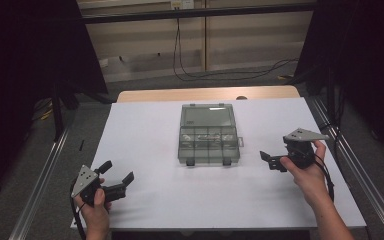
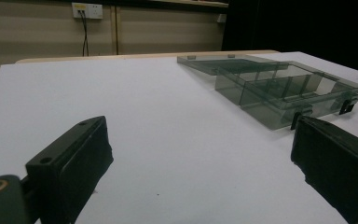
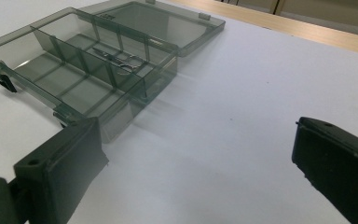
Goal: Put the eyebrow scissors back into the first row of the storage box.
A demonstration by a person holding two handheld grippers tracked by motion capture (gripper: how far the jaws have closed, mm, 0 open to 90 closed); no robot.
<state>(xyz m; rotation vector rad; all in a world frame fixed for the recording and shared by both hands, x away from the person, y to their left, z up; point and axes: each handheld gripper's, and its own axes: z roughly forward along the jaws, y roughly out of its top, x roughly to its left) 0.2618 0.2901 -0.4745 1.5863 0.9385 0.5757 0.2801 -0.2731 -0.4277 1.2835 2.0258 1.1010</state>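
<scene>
Both hand-held grippers, left (image 1: pixel 115 176) and right (image 1: pixel 271 160), hover released either side of the open box (image 1: pixel 209 134), seemingly ready to reach in.

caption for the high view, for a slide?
Open smoky compartment box at mid-table on a white sheet, flanked by the open left tool and right tool.

The open, compartmented organiser box of smoky translucent plastic (image 1: pixel 209 134) looked smooth and glossy at frame centre. Under it, the white paper-like table cover (image 1: pixel 145 145) was matt, with pale bare wood (image 1: pixel 180 94) along its upper edge. The black gripper jaws looked matt plastic.
</scene>
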